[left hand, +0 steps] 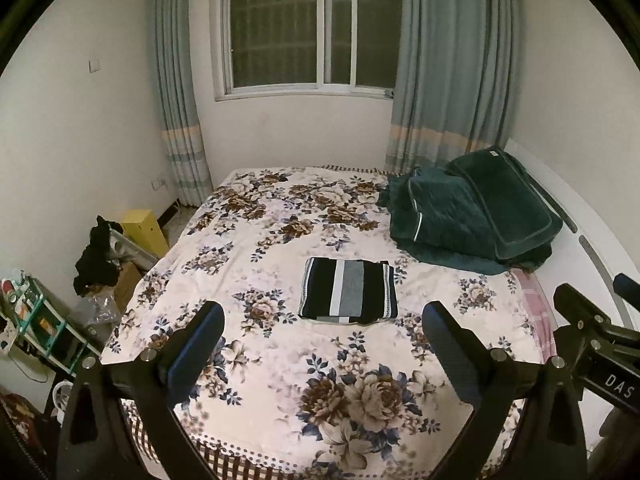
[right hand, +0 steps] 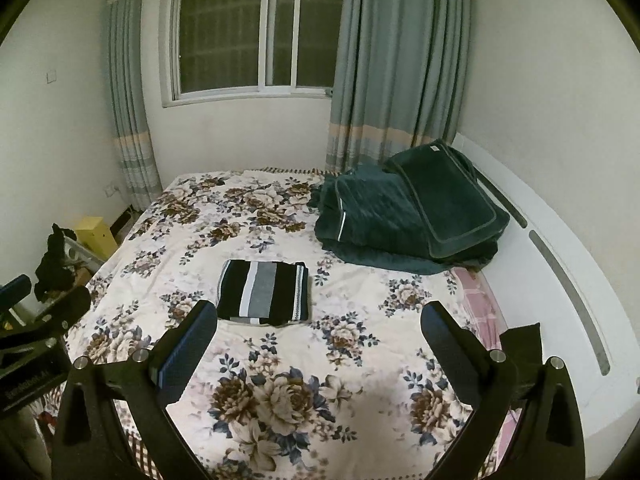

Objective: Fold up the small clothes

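A folded striped garment point(left hand: 348, 293) lay flat near the middle of the bed, a neat rectangle with black, white and grey bands running lengthwise and a patterned trim along both short edges. It rested on a floral bedspread point(left hand: 280, 380) printed with large brown and blue flowers, with clear cloth all round it.

Beyond it to the right, well apart, a heap of dark green quilted bedding point(left hand: 476, 216) was piled against the white headboard point(right hand: 568, 280), and a strip of pink cloth point(right hand: 480, 304) showed at the bed's edge below that heap. Behind the bed stood a window point(left hand: 312, 28) flanked by blue-grey curtains point(left hand: 452, 64). On the floor to the left were a yellow box point(left hand: 144, 228), a dark garment draped over clutter point(left hand: 98, 260) and a small shelf unit point(left hand: 36, 320). Nothing lay between the garment and either tool.

The left gripper point(left hand: 322, 344) hung above the near part of the bed with its jaws spread wide and empty; the garment sat just past the fingertips, roughly centred between them. The right gripper point(right hand: 320, 340) was likewise spread wide and held nothing, with the garment ahead and close to its left finger point(right hand: 192, 344). Each tool's body showed at the edge of the other's view.
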`<state>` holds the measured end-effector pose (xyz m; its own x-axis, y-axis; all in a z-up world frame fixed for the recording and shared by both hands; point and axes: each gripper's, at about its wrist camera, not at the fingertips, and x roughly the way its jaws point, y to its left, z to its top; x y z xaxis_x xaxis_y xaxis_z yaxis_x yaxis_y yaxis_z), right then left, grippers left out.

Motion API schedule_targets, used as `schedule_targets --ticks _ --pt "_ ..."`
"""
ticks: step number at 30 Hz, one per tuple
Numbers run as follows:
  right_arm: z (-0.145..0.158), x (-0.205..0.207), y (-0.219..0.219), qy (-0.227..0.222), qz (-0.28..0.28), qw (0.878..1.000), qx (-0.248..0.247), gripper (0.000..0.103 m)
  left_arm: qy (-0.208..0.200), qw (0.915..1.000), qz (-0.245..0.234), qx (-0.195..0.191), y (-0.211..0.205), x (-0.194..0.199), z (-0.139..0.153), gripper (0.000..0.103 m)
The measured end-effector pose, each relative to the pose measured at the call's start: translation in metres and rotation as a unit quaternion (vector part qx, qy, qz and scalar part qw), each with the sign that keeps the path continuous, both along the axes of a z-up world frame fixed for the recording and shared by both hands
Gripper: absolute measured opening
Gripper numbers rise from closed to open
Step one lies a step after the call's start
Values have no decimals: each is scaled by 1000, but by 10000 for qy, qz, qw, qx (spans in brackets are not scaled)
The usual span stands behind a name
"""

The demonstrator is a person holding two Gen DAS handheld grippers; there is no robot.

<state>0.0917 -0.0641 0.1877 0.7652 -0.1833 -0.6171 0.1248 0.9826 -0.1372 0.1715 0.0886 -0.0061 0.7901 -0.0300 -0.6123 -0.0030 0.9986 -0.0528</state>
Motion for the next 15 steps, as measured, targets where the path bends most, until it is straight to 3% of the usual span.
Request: schedule_targets --ticks 15 --pt "0 -4 0 -40 6 10000 -2 103 -47 10000 31 17 2 -2 7 101"
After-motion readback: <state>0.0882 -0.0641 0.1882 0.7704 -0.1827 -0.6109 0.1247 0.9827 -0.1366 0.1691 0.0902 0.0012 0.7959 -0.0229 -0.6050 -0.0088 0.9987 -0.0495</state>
